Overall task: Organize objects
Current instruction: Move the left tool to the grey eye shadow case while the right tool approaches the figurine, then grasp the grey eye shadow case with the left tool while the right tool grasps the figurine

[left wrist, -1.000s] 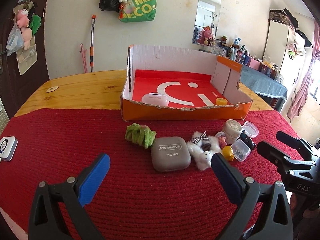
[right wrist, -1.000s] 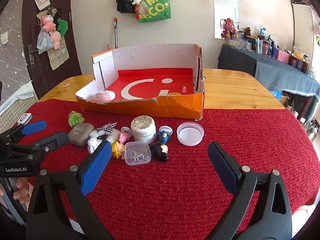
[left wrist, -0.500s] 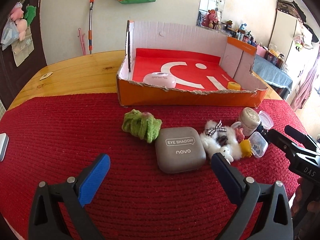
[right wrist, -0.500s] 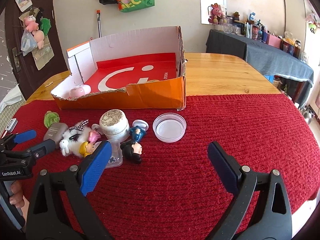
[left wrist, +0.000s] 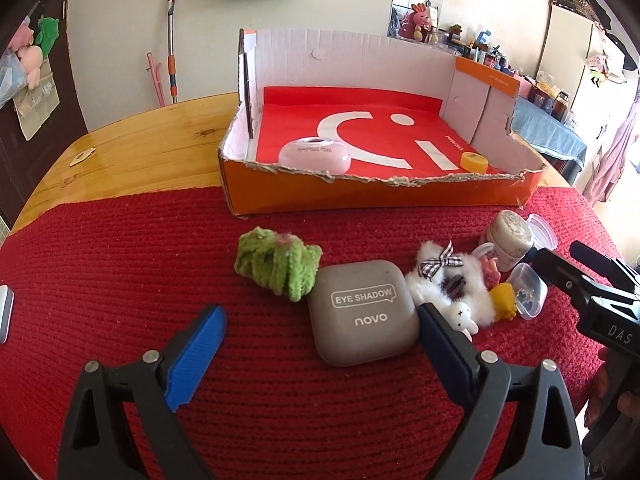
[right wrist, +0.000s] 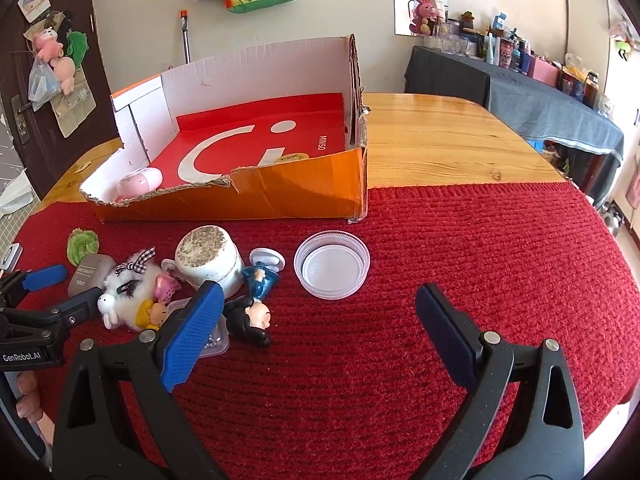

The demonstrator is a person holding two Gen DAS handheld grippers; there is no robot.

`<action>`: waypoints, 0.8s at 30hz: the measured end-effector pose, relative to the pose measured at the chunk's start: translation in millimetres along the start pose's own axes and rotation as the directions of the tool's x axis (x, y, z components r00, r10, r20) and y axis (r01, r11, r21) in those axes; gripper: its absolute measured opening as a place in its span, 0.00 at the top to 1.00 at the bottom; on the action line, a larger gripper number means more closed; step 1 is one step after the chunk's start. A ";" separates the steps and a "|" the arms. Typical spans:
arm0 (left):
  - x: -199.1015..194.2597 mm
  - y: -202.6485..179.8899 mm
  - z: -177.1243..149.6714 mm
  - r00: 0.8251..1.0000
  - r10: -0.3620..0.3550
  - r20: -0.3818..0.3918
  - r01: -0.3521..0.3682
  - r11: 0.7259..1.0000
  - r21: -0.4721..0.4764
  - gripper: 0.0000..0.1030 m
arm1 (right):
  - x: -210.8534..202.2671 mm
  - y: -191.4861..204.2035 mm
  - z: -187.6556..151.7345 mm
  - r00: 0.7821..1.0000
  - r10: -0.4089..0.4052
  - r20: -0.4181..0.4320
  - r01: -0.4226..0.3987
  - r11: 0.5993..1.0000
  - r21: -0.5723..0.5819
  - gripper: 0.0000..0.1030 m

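A grey eye shadow case (left wrist: 362,312) lies on the red mat (left wrist: 120,280). My left gripper (left wrist: 320,308) hangs over its near edge with the jaws closing. The right pad (left wrist: 440,340) is beside the case, and the left pad (left wrist: 198,344) is well clear of it. A green knitted scrunchie (left wrist: 276,262) touches the case's far left corner. My right gripper (right wrist: 318,286) stands open just in front of a clear round lid (right wrist: 332,266), holding nothing. The orange cardboard box (left wrist: 360,196) behind holds a pink case (left wrist: 316,154) and a small yellow disc (left wrist: 474,162).
Right of the grey case sit a white fluffy bow clip (left wrist: 452,280), a yellow figure (left wrist: 504,298), a small clear box (left wrist: 528,288) and a white jar (right wrist: 210,258). A blue-and-black figurine (right wrist: 254,304) lies beside the jar. A white device (left wrist: 4,312) sits at the mat's left edge.
Both grippers have come closer and lower to the objects. The grey case now sits between my left fingers, which have narrowed a little. The lid is now centred before my right gripper.
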State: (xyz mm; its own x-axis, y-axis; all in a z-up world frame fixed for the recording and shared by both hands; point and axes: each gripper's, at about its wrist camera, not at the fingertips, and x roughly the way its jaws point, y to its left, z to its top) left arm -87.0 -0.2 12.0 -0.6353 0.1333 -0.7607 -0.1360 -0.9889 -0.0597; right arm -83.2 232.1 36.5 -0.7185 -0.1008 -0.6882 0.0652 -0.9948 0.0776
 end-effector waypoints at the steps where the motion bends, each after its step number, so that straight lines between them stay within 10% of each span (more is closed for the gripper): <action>1: -0.3 -0.5 -0.2 1.000 -0.005 0.002 0.005 1.000 0.004 0.12 | 0.2 -1.2 -0.4 1.000 0.005 -0.002 -0.005 1.000 0.005 0.05; 12: -5.2 -0.1 -2.5 0.999 -0.047 0.023 0.047 0.999 0.023 0.31 | -5.4 -3.0 -4.8 0.999 0.039 0.001 -0.039 0.999 -0.020 0.12; 24: -10.3 -3.6 -6.4 0.995 -0.095 0.031 0.094 0.995 0.031 0.47 | -4.9 16.8 -13.3 0.992 0.123 -0.023 -0.125 0.986 -0.110 0.68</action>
State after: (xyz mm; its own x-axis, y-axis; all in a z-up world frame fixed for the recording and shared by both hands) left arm -75.1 1.5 15.9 -0.6428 0.2283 -0.7312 -0.2186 -0.9695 -0.1106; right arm -69.3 215.8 31.5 -0.6888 -0.2229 -0.6899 0.2307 -0.9695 0.0829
